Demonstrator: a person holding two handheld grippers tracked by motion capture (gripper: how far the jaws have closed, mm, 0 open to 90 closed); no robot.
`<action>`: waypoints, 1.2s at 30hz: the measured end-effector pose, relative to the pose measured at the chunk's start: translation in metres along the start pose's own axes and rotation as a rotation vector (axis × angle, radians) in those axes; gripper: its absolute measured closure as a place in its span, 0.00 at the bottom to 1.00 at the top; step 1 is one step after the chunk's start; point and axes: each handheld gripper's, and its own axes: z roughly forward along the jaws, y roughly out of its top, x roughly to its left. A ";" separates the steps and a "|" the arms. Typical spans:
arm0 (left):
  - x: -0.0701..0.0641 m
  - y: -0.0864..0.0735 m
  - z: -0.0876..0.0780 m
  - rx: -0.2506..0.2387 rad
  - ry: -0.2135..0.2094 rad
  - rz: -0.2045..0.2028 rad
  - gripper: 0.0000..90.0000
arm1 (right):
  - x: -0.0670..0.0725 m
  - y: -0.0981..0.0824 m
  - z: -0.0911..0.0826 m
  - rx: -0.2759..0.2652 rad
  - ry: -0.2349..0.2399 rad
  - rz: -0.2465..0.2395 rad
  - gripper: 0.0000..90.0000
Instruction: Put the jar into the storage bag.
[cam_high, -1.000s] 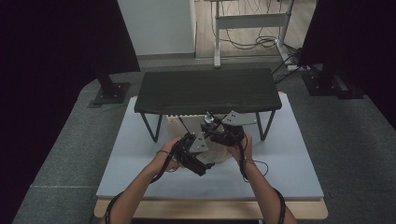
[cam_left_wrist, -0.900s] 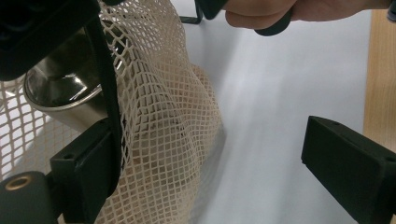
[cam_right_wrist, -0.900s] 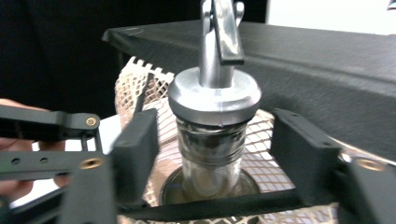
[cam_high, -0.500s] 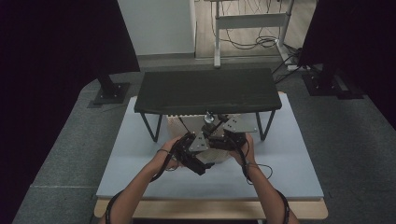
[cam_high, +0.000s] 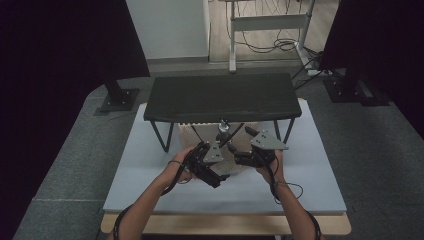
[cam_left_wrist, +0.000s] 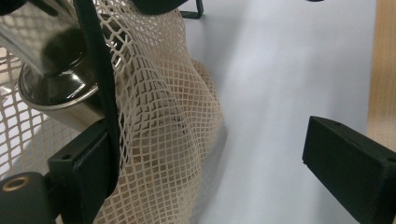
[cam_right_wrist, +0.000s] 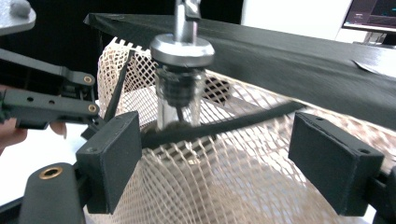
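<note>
Two grippers at the mesh bag (cam_right_wrist: 196, 182): right gripper (cam_right_wrist: 215, 154) jaws just opened, releasing its black strap (cam_right_wrist: 224, 125); left gripper (cam_left_wrist: 224, 154) gapes, strap against one pad.

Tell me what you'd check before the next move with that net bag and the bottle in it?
1. Right tool let go: ok. Its jaws have just been opening, and the black strap lies unpinched between them.
2. Left tool open: ok. The net bag lies against one jaw only.
3. Bottle upright: ok.
4. Bottle fully covered: not ok. Its metal top rises above the strap.
5. Bag clear of the black rack: cannot tell.
</note>
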 end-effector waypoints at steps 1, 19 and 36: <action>0.000 0.000 0.000 0.000 0.001 -0.001 0.07 | -0.001 -0.002 -0.002 0.001 -0.002 -0.002 0.19; 0.003 -0.021 -0.005 -0.153 0.139 -0.120 0.05 | -0.025 -0.042 -0.047 0.011 -0.048 0.061 0.18; 0.004 -0.113 -0.036 -0.283 0.343 -0.391 0.05 | -0.033 -0.087 -0.057 0.084 -0.093 0.114 0.18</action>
